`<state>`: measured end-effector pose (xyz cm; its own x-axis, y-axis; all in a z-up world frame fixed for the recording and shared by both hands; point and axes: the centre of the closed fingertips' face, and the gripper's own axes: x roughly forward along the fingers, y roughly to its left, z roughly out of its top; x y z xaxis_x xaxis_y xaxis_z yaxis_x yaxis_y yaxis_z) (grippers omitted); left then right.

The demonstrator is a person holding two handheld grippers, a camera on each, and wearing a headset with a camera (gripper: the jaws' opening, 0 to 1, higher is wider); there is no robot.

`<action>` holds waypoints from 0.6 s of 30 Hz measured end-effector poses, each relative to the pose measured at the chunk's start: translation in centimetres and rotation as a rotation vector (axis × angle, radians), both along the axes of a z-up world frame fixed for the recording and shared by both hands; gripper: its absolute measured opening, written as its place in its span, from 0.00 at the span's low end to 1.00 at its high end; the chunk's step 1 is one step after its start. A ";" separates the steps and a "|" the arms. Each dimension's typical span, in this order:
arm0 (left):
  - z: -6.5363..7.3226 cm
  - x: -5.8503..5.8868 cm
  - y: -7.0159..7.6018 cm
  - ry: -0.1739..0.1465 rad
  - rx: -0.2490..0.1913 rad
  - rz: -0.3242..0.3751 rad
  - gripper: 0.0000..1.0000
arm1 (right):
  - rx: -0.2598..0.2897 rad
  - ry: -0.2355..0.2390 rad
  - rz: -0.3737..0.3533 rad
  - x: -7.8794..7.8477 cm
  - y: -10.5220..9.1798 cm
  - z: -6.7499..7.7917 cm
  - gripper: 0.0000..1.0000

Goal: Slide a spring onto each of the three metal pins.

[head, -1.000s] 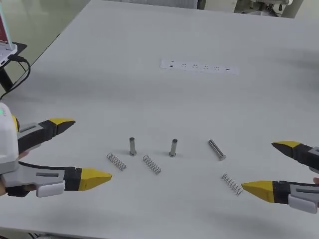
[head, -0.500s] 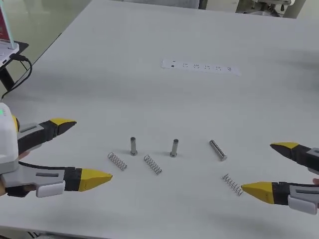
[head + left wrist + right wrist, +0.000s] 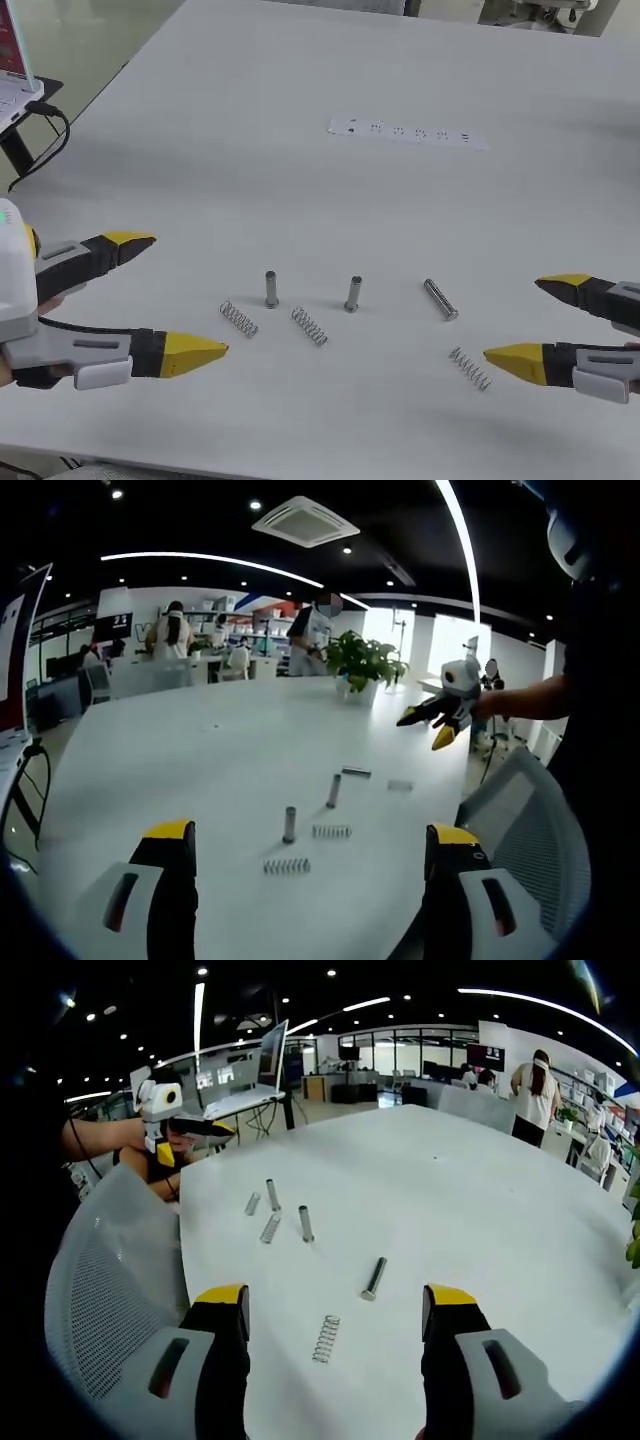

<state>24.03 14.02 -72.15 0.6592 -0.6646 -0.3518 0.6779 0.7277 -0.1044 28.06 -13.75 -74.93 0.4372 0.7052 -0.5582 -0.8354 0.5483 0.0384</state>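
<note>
Hovering spread above the bench (image 3: 300, 190), both claws were empty and no spring sat on any pin, so I judged the task to be at its first step: reaching for a spring. The left claw (image 3: 175, 293) had its jaws wide apart, and the right claw (image 3: 518, 320) likewise. All the work lay between them. The right spring (image 3: 469, 368) lay just beside the right claw's lower tip, apart from it, with the lying pin (image 3: 440, 300) a little beyond, toward the left claw. Farther on stood the middle pin (image 3: 353, 294) and the left pin (image 3: 271, 289), both upright, with the middle spring (image 3: 309, 327) lying near and between them. The left spring (image 3: 238, 319) lay just ahead of the left claw's lower tip. The next move probably called for the right claw to drop and close lightly across the right spring's coils without crushing them, then line its open end up with a pin's tip. The lying pin would likely need the other claw to steady it. Against a second earlier, the right claw's lower tip had drawn slightly off the spring's end and its jaws looked a touch narrower. The left claw had kept its place, and pins and springs had not moved. The small shift of the whole head view was the camera's.
</note>
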 end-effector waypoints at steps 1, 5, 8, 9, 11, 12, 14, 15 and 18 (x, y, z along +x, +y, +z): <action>0.0 0.0 0.0 0.001 0.001 0.000 0.92 | -0.004 0.001 0.003 0.1 0.1 0.0 0.69; -0.1 -0.1 0.1 0.003 0.000 0.003 0.92 | -0.026 -0.002 0.007 1.0 0.5 0.0 0.65; -0.4 -0.2 0.1 0.008 0.007 0.000 0.91 | -0.024 -0.009 0.007 1.7 0.8 0.2 0.65; -0.5 -0.2 0.1 0.011 0.008 -0.001 0.91 | -0.025 -0.007 0.010 1.8 0.9 0.2 0.65; -0.5 -0.2 0.1 0.011 0.006 0.000 0.91 | -0.033 0.001 0.016 2.0 1.1 0.0 0.63; -0.5 -0.2 0.1 0.011 0.004 0.001 0.91 | -0.037 0.003 0.021 2.0 1.3 -0.1 0.62; -0.5 -0.1 0.1 0.012 0.003 0.002 0.90 | -0.043 0.006 0.030 2.2 1.4 -0.2 0.61; -0.5 -0.1 0.1 0.011 0.002 0.002 0.90 | -0.048 0.014 0.035 2.3 1.5 -0.3 0.60; -0.5 -0.1 0.1 0.010 0.000 0.002 0.90 | -0.066 0.022 0.043 2.5 1.6 -0.7 0.56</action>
